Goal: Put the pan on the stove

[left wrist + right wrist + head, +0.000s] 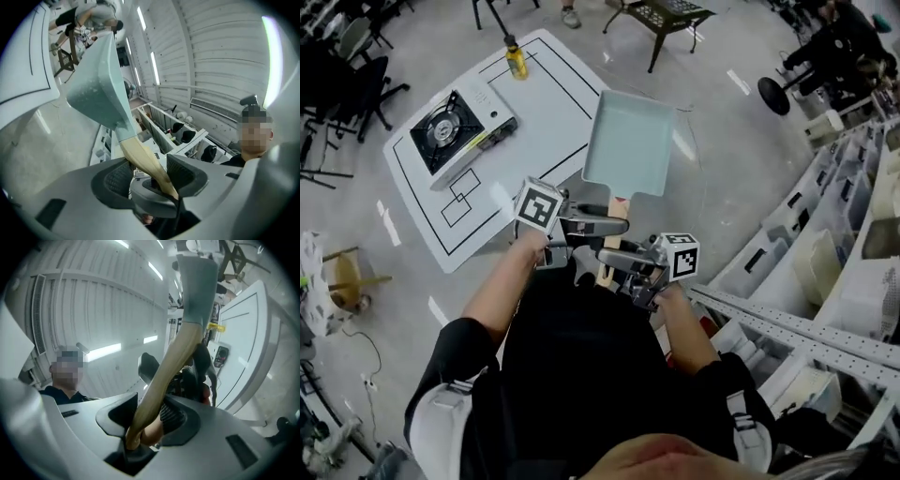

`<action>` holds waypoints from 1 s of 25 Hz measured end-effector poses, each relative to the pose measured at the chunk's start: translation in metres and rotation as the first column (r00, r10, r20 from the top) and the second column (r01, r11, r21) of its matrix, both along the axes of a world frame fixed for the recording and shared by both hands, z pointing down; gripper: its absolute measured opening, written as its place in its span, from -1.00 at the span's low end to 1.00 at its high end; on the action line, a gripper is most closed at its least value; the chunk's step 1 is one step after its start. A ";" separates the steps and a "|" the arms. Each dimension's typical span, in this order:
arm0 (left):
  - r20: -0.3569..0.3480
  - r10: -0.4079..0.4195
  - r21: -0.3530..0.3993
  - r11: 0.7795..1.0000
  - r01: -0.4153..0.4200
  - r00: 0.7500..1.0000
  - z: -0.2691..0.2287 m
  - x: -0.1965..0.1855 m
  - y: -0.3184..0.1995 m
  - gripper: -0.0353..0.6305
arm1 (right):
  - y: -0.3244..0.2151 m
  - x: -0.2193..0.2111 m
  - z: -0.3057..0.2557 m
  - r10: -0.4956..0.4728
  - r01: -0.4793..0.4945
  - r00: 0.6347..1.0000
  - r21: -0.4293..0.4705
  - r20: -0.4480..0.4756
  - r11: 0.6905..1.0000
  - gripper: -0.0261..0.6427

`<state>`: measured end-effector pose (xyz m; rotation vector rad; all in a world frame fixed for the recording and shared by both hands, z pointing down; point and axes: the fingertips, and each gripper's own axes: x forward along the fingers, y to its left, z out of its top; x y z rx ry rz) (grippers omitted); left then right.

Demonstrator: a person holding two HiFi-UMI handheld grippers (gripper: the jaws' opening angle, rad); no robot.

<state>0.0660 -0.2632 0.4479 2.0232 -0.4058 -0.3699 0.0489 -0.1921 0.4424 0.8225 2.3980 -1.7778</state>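
The pan [630, 141], pale teal and rectangular, is in the air in front of the person, open side up and about level, carried by its wooden handle [616, 214]. In the head view it overlaps the near right edge of the white surface [553, 103] without resting on it. The left gripper [614, 225] reaches in from the left and takes the handle partway along. In the left gripper view its fingers [180, 171] stand wide, with the handle running slantwise between them and pressed to the right-hand pad, so they grip the handle. The right gripper [607, 265] comes in from the right, closer to the person, and has the handle's free end. In the right gripper view its fingers [176, 416] also stand well apart, and the handle's end sits deep between them against the left-hand pad. The stove [455, 131], a single burner with a white body and black top, sits on the left part of the surface, well apart from the pan, with black lines drawn on the surface around it. A yellow bottle [517, 61] stands upright at the surface's far end. Grey shelving [853, 216] runs along the right, across the floor [722, 187] from the surface.
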 end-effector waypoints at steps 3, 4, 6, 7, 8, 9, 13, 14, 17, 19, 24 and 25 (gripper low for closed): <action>-0.010 -0.150 0.013 0.989 0.150 0.989 -0.004 -0.054 0.004 -0.21 | 0.007 -0.041 -0.004 -0.168 0.168 0.986 0.034 -0.012 0.985 -0.44; -0.012 -0.196 0.017 0.980 0.197 0.980 -0.005 -0.073 0.007 -0.21 | 0.010 -0.056 -0.006 -0.212 0.213 0.977 0.039 -0.016 0.976 -0.44; -0.015 -0.281 0.020 0.959 0.281 0.960 -0.009 -0.108 0.014 -0.21 | 0.017 -0.085 -0.009 -0.288 0.288 0.958 0.043 -0.017 0.957 -0.44; -0.013 -0.318 0.019 0.948 0.318 0.948 -0.012 -0.124 0.018 -0.21 | 0.020 -0.098 -0.011 -0.320 0.320 0.947 0.044 -0.016 0.946 -0.44; -0.011 -0.350 0.019 0.937 0.350 0.937 -0.014 -0.140 0.021 -0.21 | 0.023 -0.112 -0.013 -0.350 0.350 0.937 0.045 -0.013 0.936 -0.44; -0.008 -0.377 0.020 0.926 0.378 0.926 -0.015 -0.156 0.024 -0.21 | 0.026 -0.125 -0.014 -0.377 0.377 0.926 0.047 -0.011 0.925 -0.44; -0.004 -0.472 0.023 0.881 0.472 0.881 -0.014 -0.218 0.036 -0.21 | 0.036 -0.179 -0.013 -0.477 0.477 0.879 0.044 -0.005 0.878 -0.45; -0.002 -0.498 0.021 0.867 0.498 0.867 -0.013 -0.233 0.039 -0.21 | 0.039 -0.192 -0.011 -0.503 0.503 0.864 0.039 -0.003 0.863 -0.45; -0.004 -0.570 0.008 0.822 0.570 0.822 -0.006 -0.277 0.050 -0.21 | 0.048 -0.230 -0.006 -0.576 0.576 0.817 0.026 -0.009 0.817 -0.45; -0.008 -0.610 0.000 0.792 0.610 0.792 -0.001 -0.304 0.058 -0.21 | 0.055 -0.253 -0.001 -0.621 0.621 0.784 0.022 -0.018 0.783 -0.45; -0.010 -0.670 -0.033 0.742 0.669 0.742 0.019 -0.371 0.082 -0.20 | 0.076 -0.315 0.017 -0.696 0.696 0.717 0.001 -0.039 0.718 -0.45; -0.009 -0.679 -0.042 0.734 0.678 0.734 0.027 -0.388 0.090 -0.20 | 0.083 -0.331 0.023 -0.705 0.705 0.708 -0.012 -0.038 0.709 -0.45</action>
